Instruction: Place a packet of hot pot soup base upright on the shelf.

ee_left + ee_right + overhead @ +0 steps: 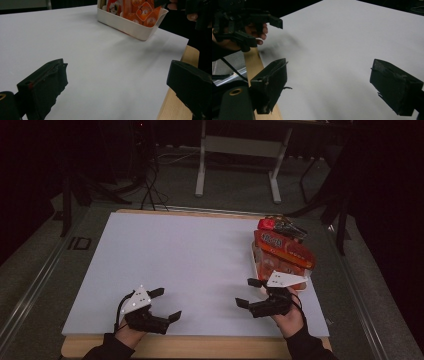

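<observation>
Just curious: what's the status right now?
Left gripper and right gripper open, empty. White basket of orange packets untouched. Nothing in the way.

Left gripper [166, 303] and right gripper [247, 292], jaws spread wide, low and well apart.

A white bin [256, 262] (packed with orange snack packets [284, 251]) sits at the table's right edge.

Two hand-held grippers, left [165, 304] and right [249, 293]; one white basket [130, 25].
</observation>
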Motion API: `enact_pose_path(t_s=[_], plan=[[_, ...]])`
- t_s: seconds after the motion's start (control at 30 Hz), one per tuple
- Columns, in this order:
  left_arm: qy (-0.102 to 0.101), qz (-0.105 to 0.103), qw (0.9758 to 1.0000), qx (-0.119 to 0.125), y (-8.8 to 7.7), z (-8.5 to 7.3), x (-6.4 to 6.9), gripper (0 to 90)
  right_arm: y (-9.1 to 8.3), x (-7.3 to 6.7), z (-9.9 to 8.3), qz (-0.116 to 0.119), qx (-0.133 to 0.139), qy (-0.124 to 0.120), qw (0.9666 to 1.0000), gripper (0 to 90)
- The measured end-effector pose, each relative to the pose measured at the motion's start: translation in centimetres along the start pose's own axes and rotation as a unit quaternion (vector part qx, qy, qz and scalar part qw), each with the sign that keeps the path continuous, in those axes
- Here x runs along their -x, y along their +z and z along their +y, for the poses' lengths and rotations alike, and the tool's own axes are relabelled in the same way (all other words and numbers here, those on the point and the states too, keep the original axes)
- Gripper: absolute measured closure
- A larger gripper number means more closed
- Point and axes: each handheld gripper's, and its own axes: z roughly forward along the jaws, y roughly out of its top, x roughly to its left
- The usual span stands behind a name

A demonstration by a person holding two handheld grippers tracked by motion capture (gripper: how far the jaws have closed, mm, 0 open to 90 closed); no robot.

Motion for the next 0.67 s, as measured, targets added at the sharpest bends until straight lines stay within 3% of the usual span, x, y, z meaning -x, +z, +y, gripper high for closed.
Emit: enact_pose_path(t_s=[0.43,0.67], plan=[[0.007,0.005,1.0,0.002,-0.1,0.0,-0.1,2.2,0.2,0.4,-2.5,-0.003,-0.021,0.014,0.9997,14.2],[0.006,0.004,1.0,0.003,-0.1,0.0,-0.1,2.2,0.3,0.5,-2.8,-0.007,-0.019,0.014,0.9997,14.2]])
